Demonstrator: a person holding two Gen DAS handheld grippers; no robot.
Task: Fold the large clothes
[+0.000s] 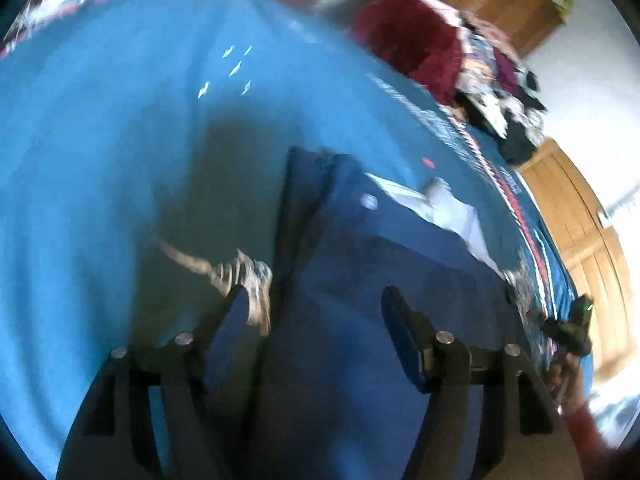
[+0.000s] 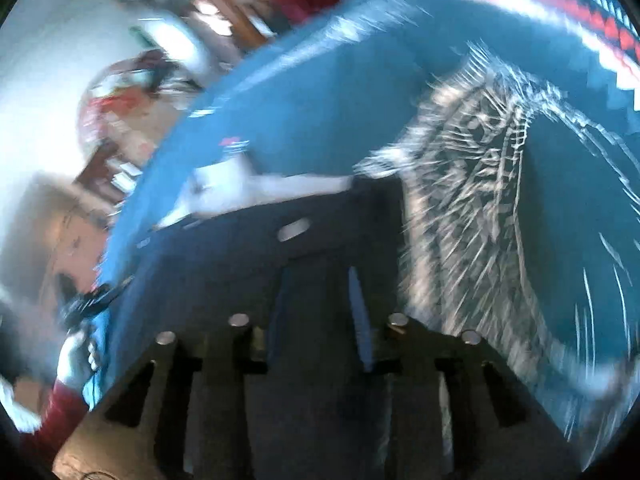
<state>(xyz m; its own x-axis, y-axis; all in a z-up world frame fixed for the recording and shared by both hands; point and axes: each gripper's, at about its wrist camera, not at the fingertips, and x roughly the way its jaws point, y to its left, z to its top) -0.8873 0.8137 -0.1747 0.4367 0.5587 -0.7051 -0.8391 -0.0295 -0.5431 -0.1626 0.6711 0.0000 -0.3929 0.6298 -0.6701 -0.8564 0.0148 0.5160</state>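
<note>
A pair of dark navy trousers (image 1: 344,264) lies on a blue bedspread (image 1: 100,152) that covers a bed, its silver waist button (image 1: 369,201) and pale lining (image 1: 448,208) turned up toward the far edge. Both views are heavily motion-blurred, so fine detail is lost. The left tongs (image 1: 316,300) stand wide apart above the navy cloth, with fabric spread between and under the blue pads; whether either pad touches the cloth cannot be told. The right tongs (image 2: 320,292) are set narrow, their blue pads close together over the same trousers, and the blur hides whether cloth is pinched between them. A white patterned band (image 2: 472,184) of the bedspread runs just beside the trousers on the right-hand view. At the far corner of the bed sits a heap of clothes (image 1: 460,64) (dark red on top, black-and-white below). No bin, basket or other container is visible in either view.
</note>
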